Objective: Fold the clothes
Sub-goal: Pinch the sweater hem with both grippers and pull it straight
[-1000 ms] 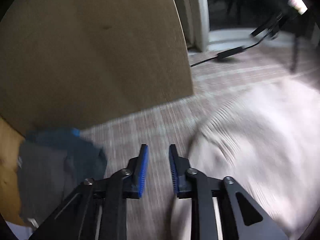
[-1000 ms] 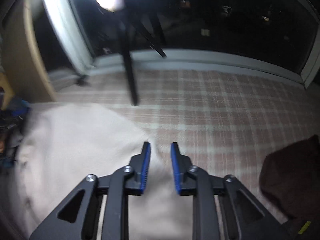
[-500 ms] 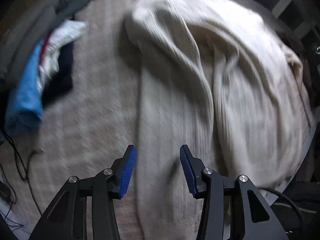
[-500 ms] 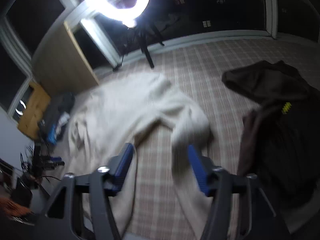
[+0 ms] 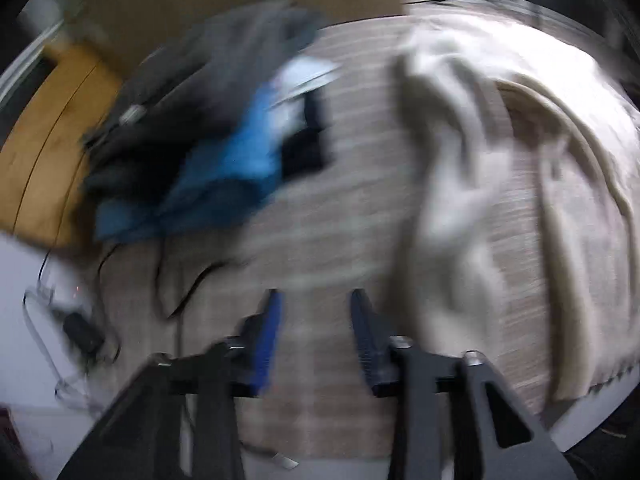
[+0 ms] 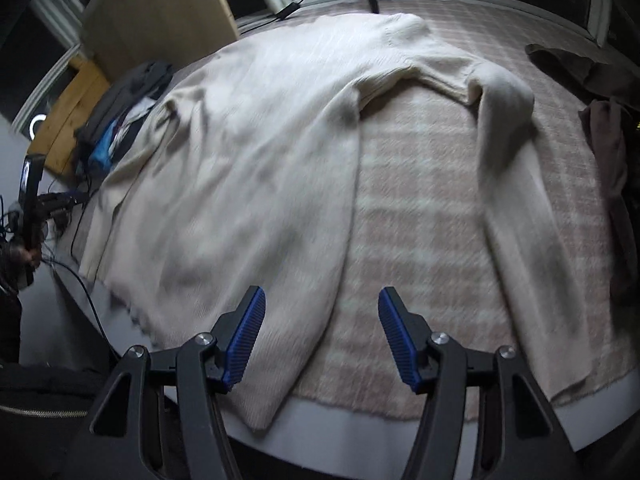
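No readable writing or brand anywhere; the left view is too blurred to make out any label.

Right tool [image 6: 321, 334]: jaws spread wide, blue pads [image 6: 245, 334] well apart, gripping nothing. It hovers above the near edge of the plaid blanket [image 6: 420, 208], w/ the cardigan's [image 6: 248, 152] left front panel under the left pad.

Left tool [image 5: 314, 336]: jaws parted, narrower gap than the right, nothing between them, over bare blanket [image 5: 320, 208].

Cream cardigan lies spread on the blanket, fronts open so plaid shows between them, one sleeve [image 6: 516, 184] running down the right side. In the left view the cardigan [image 5: 460, 184] sits just right of the tool.

Pile of clothes [image 5: 208, 136], grey, blue & white, at far left of the blanket; same pile [image 6: 120, 120] shows in the right view by the wood board [image 6: 160, 20]. Dark brown garment [image 6: 608, 136] at the right edge. Cables [image 5: 188, 292] trail off the left side.
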Available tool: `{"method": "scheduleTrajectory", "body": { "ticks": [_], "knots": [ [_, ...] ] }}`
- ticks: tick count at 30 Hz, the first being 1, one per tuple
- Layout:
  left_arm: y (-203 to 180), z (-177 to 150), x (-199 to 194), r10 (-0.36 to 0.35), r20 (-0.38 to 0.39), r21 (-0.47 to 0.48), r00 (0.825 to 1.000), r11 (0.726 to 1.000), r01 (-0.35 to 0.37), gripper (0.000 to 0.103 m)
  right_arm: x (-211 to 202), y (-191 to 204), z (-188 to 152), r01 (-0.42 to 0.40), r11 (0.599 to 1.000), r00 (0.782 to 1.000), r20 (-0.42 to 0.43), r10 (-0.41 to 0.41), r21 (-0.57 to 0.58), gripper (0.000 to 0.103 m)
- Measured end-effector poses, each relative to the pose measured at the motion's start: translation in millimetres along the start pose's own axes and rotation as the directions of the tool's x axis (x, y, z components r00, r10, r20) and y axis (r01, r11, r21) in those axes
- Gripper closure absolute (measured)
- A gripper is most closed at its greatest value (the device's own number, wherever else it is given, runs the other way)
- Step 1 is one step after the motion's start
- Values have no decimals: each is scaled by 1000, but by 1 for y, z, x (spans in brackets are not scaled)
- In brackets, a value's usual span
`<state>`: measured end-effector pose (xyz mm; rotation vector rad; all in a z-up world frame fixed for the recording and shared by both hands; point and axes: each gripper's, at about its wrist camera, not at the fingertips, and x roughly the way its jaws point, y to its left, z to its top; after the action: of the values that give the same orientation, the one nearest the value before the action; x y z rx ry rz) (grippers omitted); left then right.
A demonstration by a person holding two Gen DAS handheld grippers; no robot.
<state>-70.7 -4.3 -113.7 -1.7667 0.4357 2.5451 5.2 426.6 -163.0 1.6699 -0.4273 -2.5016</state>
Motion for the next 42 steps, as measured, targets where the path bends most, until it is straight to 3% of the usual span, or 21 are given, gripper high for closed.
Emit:
{"method": "scheduleTrajectory", "body": {
  "ticks": [2, 4, 7, 11, 13, 15, 16, 17, 18, 20, 22, 25, 27, 29, 30, 31, 34, 38, 42],
  "knots": [
    [-5, -5, -10, -96, 21, 1, 995, 995, 96, 68, 3, 6, -11, -10, 1000, 1000, -18, 10, 4, 45],
    [-41, -13, -19, -213, 31, 87, 976, 974, 210, 68, 6, 12, -21, -14, 1000, 999, -37, 15, 7, 45],
    [-104, -28, -35, -362, -6, 245, 932, 903, 352, 64, 13, 23, -33, -5, 1000, 998, -60, 5, 6, 45],
    [-169, -46, -31, -380, -85, 386, 921, 840, 382, 65, 22, 35, -44, 18, 999, 997, -76, -20, -30, 45],
    [-178, -45, -32, -402, -69, 395, 913, 830, 395, 65, 26, 38, -47, 37, 998, 997, -72, -40, -42, 45],
    [-183, -41, -34, -435, -79, 383, 897, 817, 430, 75, 28, 41, -48, 35, 998, 998, -49, -37, -48, 46],
    [-185, -39, -36, -455, -82, 376, 887, 810, 451, 93, 28, 41, -48, 25, 998, 999, -44, -27, -53, 53],
    [-188, -37, -39, -470, -80, 371, 879, 805, 464, 97, 29, 42, -47, 16, 998, 999, -39, -18, -58, 81],
    [-188, -35, -43, -479, -75, 365, 875, 803, 471, 97, 29, 43, -47, 7, 998, 999, -33, -9, -64, 93],
    [-186, -30, -53, -496, -60, 350, 866, 802, 484, 97, 20, 41, -44, -20, 998, 1000, -7, 19, -60, 99],
    [-174, -25, -66, -513, -24, 309, 858, 812, 495, 98, -1, 37, -41, -35, 998, 999, 33, 37, -60, 99],
    [-151, -29, -111, -496, 59, 309, 866, 834, 456, 98, -48, 27, -37, -34, 998, 994, 105, 40, -53, 99],
    [-149, -34, -115, -488, 73, 321, 870, 837, 443, 97, -76, 17, -40, -26, 999, 988, 150, 32, -42, 99],
    [-151, -39, -106, -474, 60, 327, 879, 841, 431, 92, -74, 6, -43, 11, 999, 994, 105, -7, -31, 94],
    [-153, -45, -97, -451, 35, 328, 892, 848, 416, 92, -62, 3, -44, 63, 997, 997, 45, -61, -44, 77],
    [-155, -51, -87, -428, 10, 329, 904, 855, 402, 92, -49, 1, -45, 133, 989, 991, -11, -134, -57, 69],
    [-157, -64, -67, -391, -50, 283, 919, 877, 389, 88, -38, -5, -54, 169, 982, 984, -46, -173, -83, 66],
    [-155, -57, -47, -386, -50, 187, 921, 902, 389, 82, -43, -8, -49, 167, 979, 985, -25, -171, -117, 66],
    [-142, -35, -41, -211, 43, 172, 977, 964, 201, 71, -44, 3, -29, 144, 976, 989, 10, -145, -163, 65]
  ]
}}
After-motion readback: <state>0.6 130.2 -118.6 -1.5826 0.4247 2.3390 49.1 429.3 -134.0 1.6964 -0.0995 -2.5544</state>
